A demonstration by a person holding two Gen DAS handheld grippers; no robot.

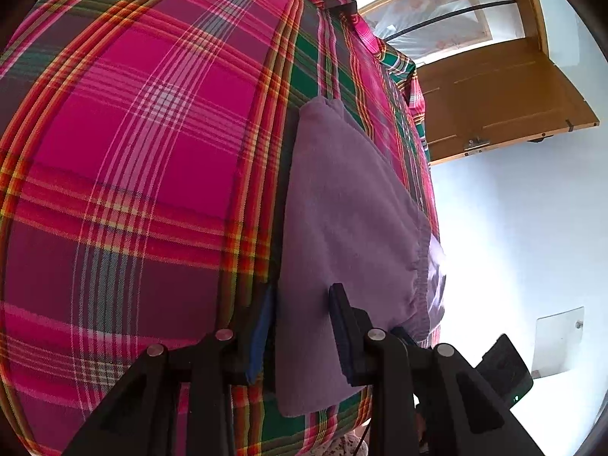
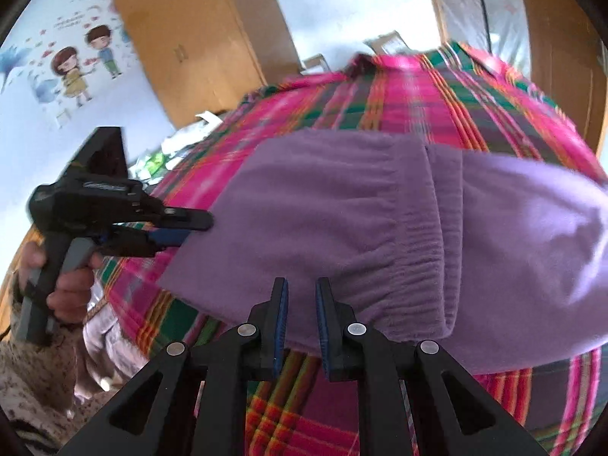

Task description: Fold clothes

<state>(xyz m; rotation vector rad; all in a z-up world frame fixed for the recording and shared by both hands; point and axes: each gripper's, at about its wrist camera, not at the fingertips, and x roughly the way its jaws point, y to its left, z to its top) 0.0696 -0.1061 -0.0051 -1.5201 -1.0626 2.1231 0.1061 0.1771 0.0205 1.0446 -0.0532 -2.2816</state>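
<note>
Bright daylight, strong fisheye bulge, right wrist view motion-blurred.

The left wrist view is sharp, but the white wall (image 1: 532, 228) burns out to glare at its right side. The right wrist view smears the pink-and-green plaid cloth (image 2: 399, 87); dark vignette rings both views' corners.

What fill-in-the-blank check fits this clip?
1. The garment being folded is coloured ____.
2. It lies on a ____-patterned bedcover.
3. The left claw has its fingers on either side of the garment's ____.
4. The right claw holds ____.

Missing: purple; plaid; edge; nothing
</note>
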